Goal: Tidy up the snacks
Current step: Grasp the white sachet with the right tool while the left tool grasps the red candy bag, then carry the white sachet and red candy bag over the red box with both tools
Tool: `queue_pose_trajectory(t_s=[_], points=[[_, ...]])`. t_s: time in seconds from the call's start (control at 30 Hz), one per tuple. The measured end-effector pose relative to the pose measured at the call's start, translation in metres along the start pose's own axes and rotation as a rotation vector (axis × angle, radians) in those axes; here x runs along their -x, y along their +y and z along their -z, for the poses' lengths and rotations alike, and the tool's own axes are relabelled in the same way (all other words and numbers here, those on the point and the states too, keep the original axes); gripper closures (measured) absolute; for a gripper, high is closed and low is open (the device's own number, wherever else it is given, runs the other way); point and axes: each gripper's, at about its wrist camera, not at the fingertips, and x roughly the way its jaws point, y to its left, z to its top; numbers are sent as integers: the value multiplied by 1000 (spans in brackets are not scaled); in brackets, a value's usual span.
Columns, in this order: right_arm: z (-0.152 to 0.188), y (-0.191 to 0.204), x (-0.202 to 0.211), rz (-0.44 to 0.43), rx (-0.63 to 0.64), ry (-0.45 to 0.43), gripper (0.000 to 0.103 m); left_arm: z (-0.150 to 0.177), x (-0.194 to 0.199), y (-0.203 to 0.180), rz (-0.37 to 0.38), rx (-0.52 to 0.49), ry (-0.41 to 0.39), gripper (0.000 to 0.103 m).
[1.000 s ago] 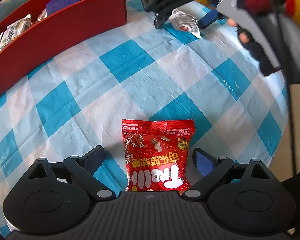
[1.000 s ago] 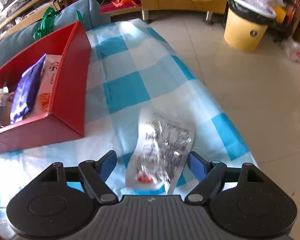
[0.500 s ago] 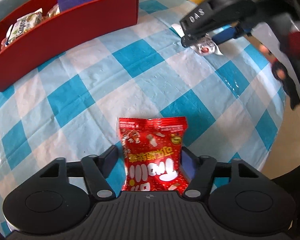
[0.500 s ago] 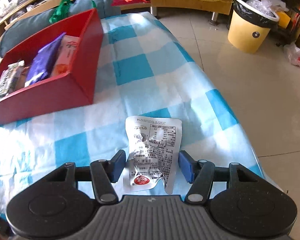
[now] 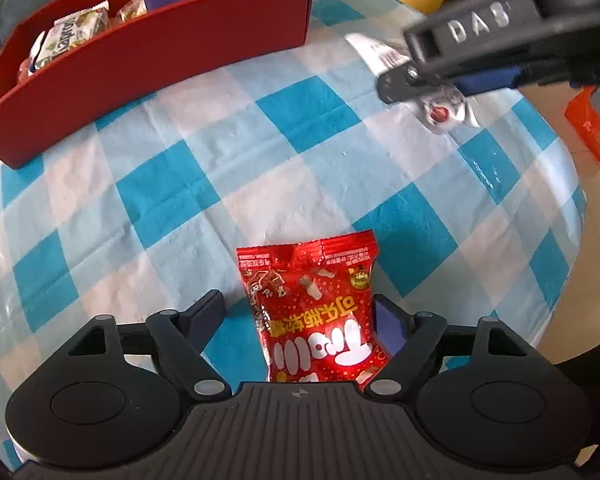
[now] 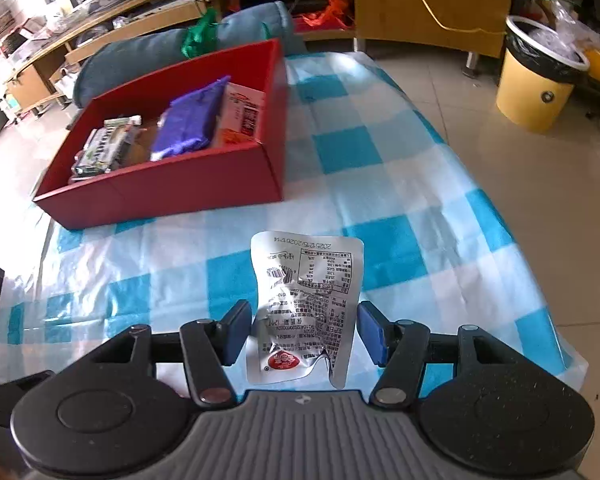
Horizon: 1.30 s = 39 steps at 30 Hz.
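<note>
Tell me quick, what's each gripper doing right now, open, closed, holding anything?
Left gripper: closed on the red snack packet.
Right gripper: closed on the silver snack pouch.

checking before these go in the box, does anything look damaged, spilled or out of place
Nothing spilled or torn. The silver packet is crumpled, with its lower corner curled. The red gummy packet sits skewed between the left jaws, against the right-hand one. Both are outside the red box.
</note>
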Motion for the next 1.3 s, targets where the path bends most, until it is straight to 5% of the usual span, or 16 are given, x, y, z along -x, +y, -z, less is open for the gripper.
queue_pose_trajectory(t_s=[0.13,0.27,1.3], points=[[-4,7,3,-20,14,-21,50,1,4,-1,6,6,-7,36],[-6,12,6,-28,28,-35,50,1,11,5,12,31,-15,42],[-23,48,24,-97,79,-119,50,-34,62,63,-38,205,-211,42]])
